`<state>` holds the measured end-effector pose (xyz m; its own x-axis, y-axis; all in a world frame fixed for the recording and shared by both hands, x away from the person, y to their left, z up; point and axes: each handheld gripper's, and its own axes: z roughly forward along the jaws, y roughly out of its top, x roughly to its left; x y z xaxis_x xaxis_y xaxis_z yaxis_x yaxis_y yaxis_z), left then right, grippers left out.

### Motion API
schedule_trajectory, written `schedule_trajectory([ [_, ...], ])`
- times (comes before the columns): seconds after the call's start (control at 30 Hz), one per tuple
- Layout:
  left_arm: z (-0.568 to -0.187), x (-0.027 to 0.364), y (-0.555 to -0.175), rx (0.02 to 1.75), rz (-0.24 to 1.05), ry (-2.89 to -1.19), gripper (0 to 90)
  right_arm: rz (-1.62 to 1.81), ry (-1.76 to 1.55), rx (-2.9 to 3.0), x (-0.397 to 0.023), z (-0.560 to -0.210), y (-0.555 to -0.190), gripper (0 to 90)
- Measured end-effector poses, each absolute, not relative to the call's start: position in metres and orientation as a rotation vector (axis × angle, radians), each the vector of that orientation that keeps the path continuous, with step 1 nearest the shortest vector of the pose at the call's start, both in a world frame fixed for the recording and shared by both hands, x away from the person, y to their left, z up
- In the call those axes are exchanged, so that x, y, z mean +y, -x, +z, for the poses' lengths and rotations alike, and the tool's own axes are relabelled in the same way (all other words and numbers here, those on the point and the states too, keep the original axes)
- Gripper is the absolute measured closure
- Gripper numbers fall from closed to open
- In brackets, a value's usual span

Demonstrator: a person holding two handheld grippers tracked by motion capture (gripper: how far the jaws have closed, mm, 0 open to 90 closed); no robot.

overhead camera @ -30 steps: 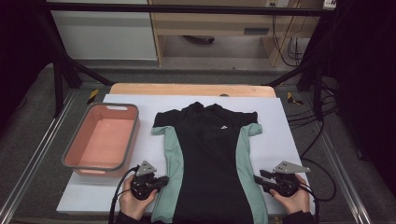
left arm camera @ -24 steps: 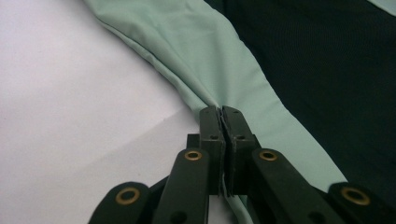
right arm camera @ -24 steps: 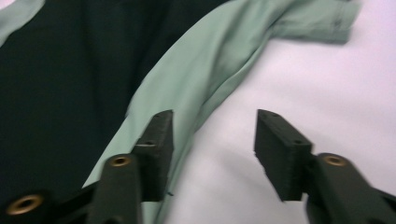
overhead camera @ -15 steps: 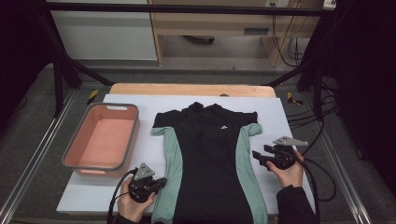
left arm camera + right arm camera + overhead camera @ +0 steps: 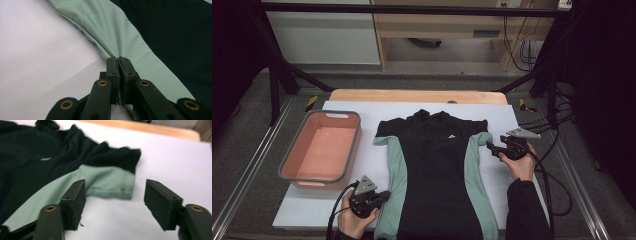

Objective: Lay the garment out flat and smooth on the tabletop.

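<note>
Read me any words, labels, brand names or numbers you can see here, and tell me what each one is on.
No text can be read.
Shirt: a small white mark on the chest, a logo shape too small to read.
Tub: no label visible.
Left gripper and right gripper: no markings visible.

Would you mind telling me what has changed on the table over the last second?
The right claw let go of the shirt's lower hem and moved up the table to the sleeve; its jaws have just been opening and stand open, nothing between them. The left claw stayed shut on the shirt's green edge, and the pink tray has not moved.
</note>
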<state>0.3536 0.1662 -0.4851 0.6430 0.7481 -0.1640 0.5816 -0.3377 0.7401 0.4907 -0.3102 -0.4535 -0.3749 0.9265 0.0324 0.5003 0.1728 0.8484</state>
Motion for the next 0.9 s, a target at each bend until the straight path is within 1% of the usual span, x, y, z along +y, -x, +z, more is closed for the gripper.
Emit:
schedule_trajectory([
  [0.07, -0.485, 0.167, -0.354, 1.034, 0.254, -2.047, 86.1, 1.071, -1.324, 1.944, -0.310, -0.456, -0.496, 33.9],
  [0.1, -0.485, 0.167, -0.354, 1.035, 0.253, -2.047, 86.1, 1.052, -1.322, 1.938, -0.310, -0.457, -0.499, 35.5],
  [0.2, -0.485, 0.167, -0.354, 1.036, 0.251, -2.047, 86.1, 1.066, -1.352, 1.921, -0.307, -0.459, -0.507, 43.7],
  [0.3, -0.485, 0.167, -0.355, 1.035, 0.246, -2.046, 86.2, 1.061, -1.396, 1.924, -0.305, -0.464, -0.516, 48.3],
  [0.33, -0.486, 0.168, -0.355, 1.035, 0.241, -2.044, 86.2, 1.048, -1.403, 1.933, -0.304, -0.466, -0.518, 48.3],
  [0.43, -0.486, 0.169, -0.356, 1.037, 0.230, -2.036, 86.2, 1.021, -1.450, 1.937, -0.303, -0.472, -0.526, 53.7],
  [0.47, -0.486, 0.169, -0.356, 1.037, 0.224, -2.034, 86.2, 1.014, -1.454, 1.945, -0.303, -0.473, -0.528, 57.0],
  [0.53, -0.486, 0.170, -0.356, 1.037, 0.220, -2.035, 86.3, 1.022, -1.475, 1.962, -0.301, -0.474, -0.530, 59.7],
  [0.63, -0.486, 0.170, -0.357, 1.039, 0.215, -2.035, 86.4, 1.005, -1.476, 1.981, -0.300, -0.478, -0.532, 66.4],
  [0.8, -0.487, 0.171, -0.356, 1.044, 0.212, -2.022, 86.5, 0.962, -1.460, 2.020, -0.300, -0.480, -0.530, 85.3],
  [0.9, -0.487, 0.172, -0.357, 1.049, 0.194, -2.011, 86.6, 0.935, -1.435, 2.030, -0.300, -0.475, -0.523, 88.1],
])
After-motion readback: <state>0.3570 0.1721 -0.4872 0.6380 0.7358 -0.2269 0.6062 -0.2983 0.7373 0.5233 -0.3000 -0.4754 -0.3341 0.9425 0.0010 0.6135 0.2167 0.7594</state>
